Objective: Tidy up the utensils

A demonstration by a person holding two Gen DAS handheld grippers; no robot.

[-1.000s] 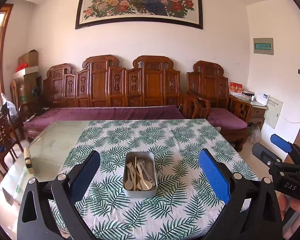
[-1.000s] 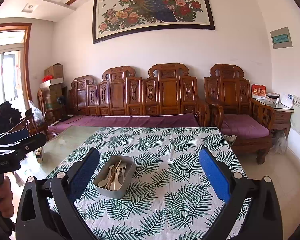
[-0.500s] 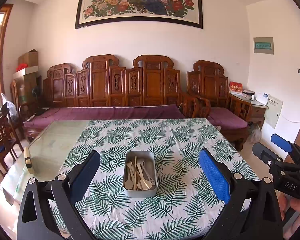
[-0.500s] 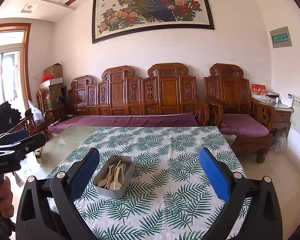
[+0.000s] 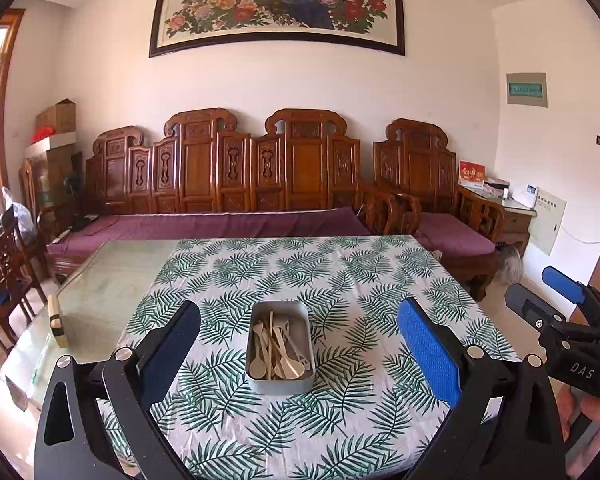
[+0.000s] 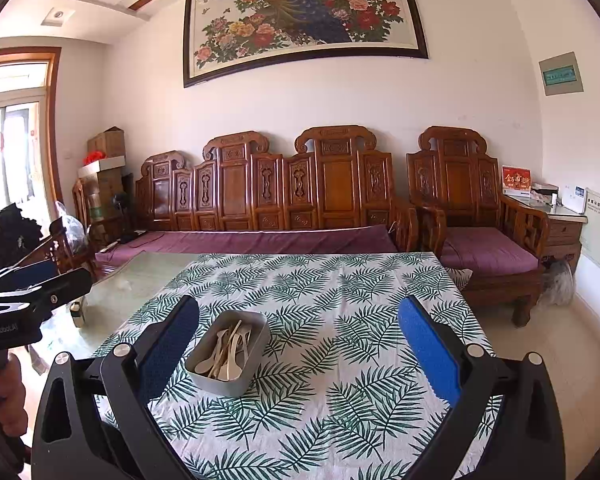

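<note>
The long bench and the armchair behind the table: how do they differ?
The long bench is far wider than the armchair. The bench's carved back has several arched tops; the armchair's back has one. The bench stands behind the table; the armchair stands off the table's right corner. Both are dark carved wood with purple cushions.

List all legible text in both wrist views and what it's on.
"DAS": white letters on the right gripper body, left wrist view.
"GenRobot.AI": on the left gripper body, right wrist view.
Painting: inscription too small to read.
Green wall panel: text blurred.
Red box on side cabinet: gold characters, unreadable.
Metal tin and tablecloth: no text.
</note>
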